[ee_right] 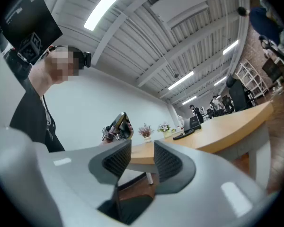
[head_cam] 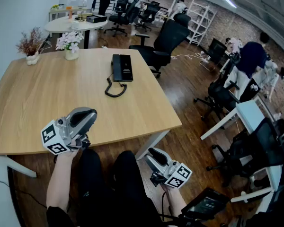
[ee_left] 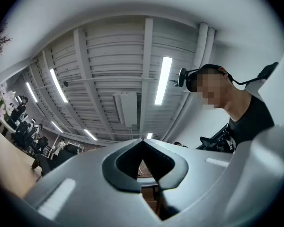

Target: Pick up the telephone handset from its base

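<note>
I log a light wooden table (head_cam: pixel 52 103) across the near left, with a vase of pale flowers (head_cam: pixel 70 46) and a small white pot of dried reddish sprigs (head_cam: pixel 31 48) near its far left corner, the two standing apart. A black office chair (head_cam: pixel 165 40) stands just beyond the table's far right corner on dark wood flooring (head_cam: pixel 189 126); further back I see a round white table (head_cam: pixel 72 25) and white shelving (head_cam: pixel 199 14) by the brick wall. Overhead, long ceiling lights (ee_left: pixel 163 79) run between white beams
</note>
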The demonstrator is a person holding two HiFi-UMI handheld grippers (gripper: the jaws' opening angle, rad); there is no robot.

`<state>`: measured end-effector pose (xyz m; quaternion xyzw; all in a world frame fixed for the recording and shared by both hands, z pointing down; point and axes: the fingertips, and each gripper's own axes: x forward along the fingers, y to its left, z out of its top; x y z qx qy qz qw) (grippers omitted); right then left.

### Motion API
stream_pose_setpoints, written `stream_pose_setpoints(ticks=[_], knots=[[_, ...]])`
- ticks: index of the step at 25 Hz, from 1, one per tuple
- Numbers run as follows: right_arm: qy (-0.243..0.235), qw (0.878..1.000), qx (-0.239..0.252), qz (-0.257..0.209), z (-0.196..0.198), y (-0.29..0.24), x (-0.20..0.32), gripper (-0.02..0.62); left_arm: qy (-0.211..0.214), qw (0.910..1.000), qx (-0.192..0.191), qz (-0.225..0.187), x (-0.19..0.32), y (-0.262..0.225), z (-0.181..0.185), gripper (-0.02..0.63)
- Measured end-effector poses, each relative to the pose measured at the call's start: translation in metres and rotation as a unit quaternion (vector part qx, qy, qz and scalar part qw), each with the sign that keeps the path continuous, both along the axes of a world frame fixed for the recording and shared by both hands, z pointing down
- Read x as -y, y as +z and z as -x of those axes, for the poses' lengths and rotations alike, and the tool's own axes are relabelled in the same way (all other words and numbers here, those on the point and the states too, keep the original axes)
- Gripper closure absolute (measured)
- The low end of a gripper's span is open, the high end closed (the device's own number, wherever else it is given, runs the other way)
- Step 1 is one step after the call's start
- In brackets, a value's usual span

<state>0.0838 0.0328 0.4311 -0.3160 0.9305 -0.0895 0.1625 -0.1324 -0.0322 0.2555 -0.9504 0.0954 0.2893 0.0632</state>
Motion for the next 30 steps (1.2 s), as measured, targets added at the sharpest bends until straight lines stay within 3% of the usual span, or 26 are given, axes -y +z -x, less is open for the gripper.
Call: stream_pose_setpoints(ticks=[4,11,17,26,30], knots=[[-0.046,0.998,-0.033,-0.016,0.013,-0.014,0.029,0.447,-0.064,0.9976,-0.026,-0.007,0.006,-0.009,0.033,0.603],[-0.026,0.997,-0.06,-0.033,0.024,-0.027,0.058,0.459,-0.072,0.9962,-0.047,0.012,0.052,-0.006,0.051,0.603],[-0.028,0.993,-0.096,-0.058,0.039,-0.039,0.09,0.459,-0.074,0.9965,-0.022,0.033,0.096,0.002,0.041,0.603],[0.004,0.985,-0.129,-0.116,0.036,-0.09,0.202,0.459,-0.092,0.9938,0.03,0.055,0.203,-0.009,0.015,0.603],[0.024,0.985,-0.126,-0.114,0.042,-0.102,0.257,0.459,-0.122,0.9889,0.011,0.083,0.25,0.003,0.028,0.603]])
